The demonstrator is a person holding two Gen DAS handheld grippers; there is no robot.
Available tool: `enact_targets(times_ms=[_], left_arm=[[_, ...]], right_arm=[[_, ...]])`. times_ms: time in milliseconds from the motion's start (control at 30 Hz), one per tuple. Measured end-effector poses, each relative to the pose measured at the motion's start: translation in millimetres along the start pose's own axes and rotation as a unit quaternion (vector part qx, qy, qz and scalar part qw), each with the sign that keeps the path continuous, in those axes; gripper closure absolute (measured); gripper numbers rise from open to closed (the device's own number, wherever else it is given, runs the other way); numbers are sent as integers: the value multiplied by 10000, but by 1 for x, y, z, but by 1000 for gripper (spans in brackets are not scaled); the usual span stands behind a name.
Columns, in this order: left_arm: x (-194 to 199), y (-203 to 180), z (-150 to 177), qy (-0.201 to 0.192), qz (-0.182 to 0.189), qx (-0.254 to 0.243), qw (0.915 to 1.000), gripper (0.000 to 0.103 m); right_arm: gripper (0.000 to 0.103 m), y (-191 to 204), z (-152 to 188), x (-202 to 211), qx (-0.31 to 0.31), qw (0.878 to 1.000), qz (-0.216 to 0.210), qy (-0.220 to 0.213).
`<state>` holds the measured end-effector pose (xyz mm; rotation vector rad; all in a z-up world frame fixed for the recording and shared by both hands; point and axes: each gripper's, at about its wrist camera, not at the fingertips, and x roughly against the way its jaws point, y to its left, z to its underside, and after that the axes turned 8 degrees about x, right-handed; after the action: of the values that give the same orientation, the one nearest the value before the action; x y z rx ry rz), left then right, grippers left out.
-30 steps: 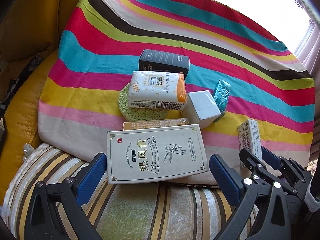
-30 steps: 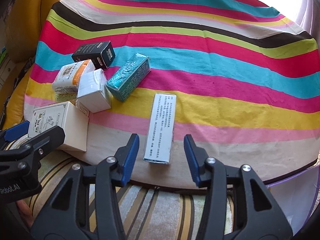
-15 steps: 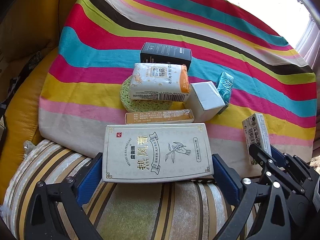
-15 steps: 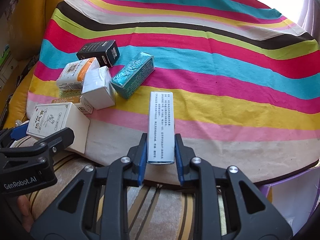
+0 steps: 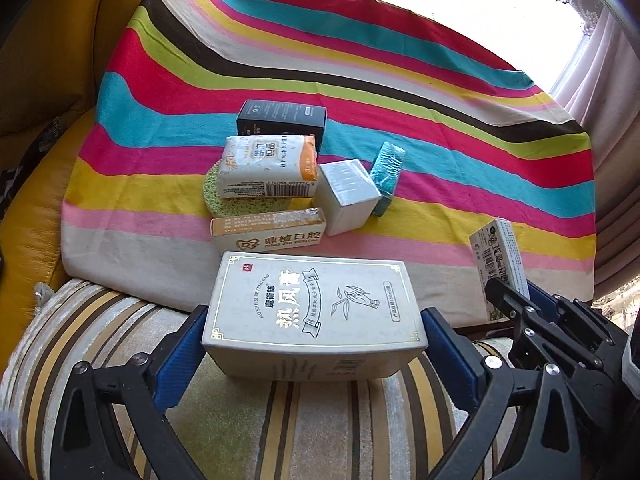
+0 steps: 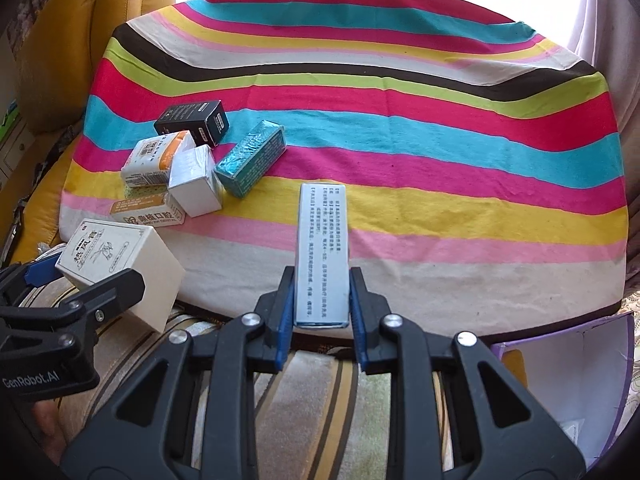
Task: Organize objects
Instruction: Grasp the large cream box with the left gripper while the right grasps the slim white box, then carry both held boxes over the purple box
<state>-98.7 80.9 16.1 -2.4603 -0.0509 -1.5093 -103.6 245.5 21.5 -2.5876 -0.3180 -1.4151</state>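
Observation:
My left gripper (image 5: 314, 344) is shut on a large cream box (image 5: 316, 312) with Chinese print and holds it above the striped cushion, off the table's near edge. It also shows in the right wrist view (image 6: 120, 268). My right gripper (image 6: 322, 308) is shut on a long pale-blue box (image 6: 322, 252), lifted above the striped tablecloth (image 6: 440, 152). That box shows at the right of the left wrist view (image 5: 498, 264).
A cluster sits on the cloth's left side: a black box (image 6: 192, 122), a tissue pack (image 6: 156, 158) on a green sponge (image 5: 224, 200), a white box (image 6: 194, 186), a teal box (image 6: 252, 158), an orange-and-white box (image 6: 148, 214). A purple-edged open box (image 6: 568, 380) stands at lower right.
Both grippers closed on their boxes and lifted them off the table, drawing back toward the cushion. The cluster on the cloth has not moved.

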Motion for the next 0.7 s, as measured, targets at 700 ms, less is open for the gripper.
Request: enact_targets(times_ms=[700], left_arm=[[4,-79,19,83,648,-959,9932,2]], right_arm=[[74,-70,51,37,-669,9967,458,78]])
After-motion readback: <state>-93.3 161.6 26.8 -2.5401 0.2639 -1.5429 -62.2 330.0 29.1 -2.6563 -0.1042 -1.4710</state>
